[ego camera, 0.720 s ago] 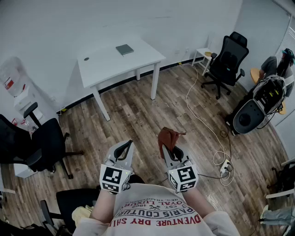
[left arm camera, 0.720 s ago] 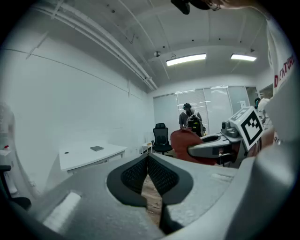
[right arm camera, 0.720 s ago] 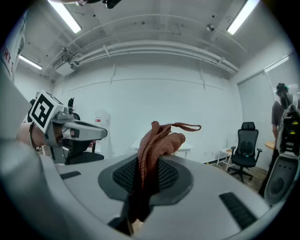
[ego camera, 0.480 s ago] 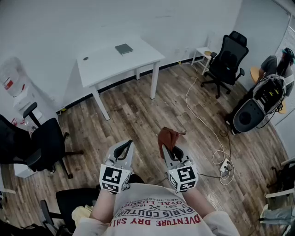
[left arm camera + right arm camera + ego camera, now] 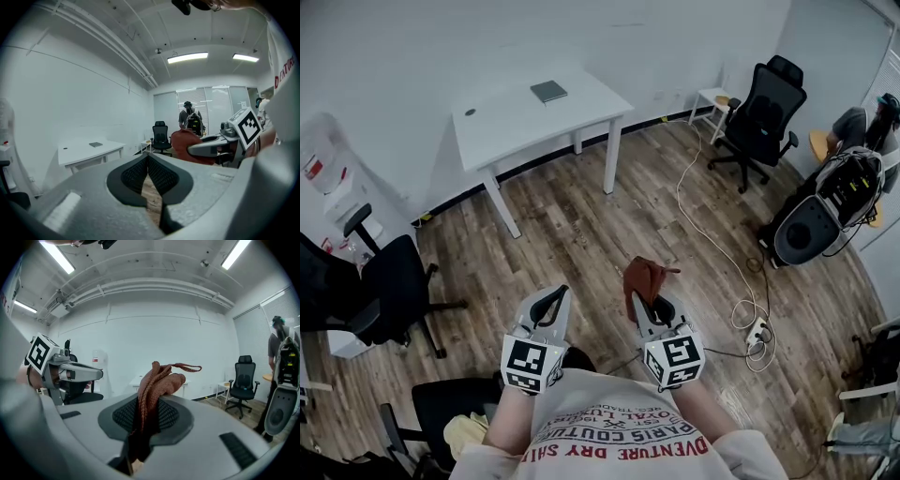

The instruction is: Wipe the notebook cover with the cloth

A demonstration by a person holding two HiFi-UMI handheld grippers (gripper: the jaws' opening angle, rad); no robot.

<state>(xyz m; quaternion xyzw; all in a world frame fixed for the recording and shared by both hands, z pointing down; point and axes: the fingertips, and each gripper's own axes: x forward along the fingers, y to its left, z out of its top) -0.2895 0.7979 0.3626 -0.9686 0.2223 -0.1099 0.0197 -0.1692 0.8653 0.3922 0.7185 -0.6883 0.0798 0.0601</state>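
A dark grey notebook (image 5: 548, 91) lies flat near the back edge of a white table (image 5: 516, 127) far across the room; it also shows small in the left gripper view as the notebook (image 5: 96, 144). My right gripper (image 5: 643, 298) is shut on a rust-brown cloth (image 5: 643, 277), which bunches up out of the jaws as the cloth (image 5: 157, 380). My left gripper (image 5: 549, 300) is held beside it, shut with nothing between the pads (image 5: 148, 173). Both grippers hang over the wooden floor, well short of the table.
A black office chair (image 5: 761, 122) and a small white stool (image 5: 711, 108) stand at the right. A cable (image 5: 712, 248) runs over the floor to a power strip (image 5: 757, 335). Another black chair (image 5: 380, 291) is at the left. A person (image 5: 190, 117) stands by equipment far right.
The view has shifted slightly, so the table and notebook sit a little higher and further left in the head view. The grippers and cloth keep the same pose.
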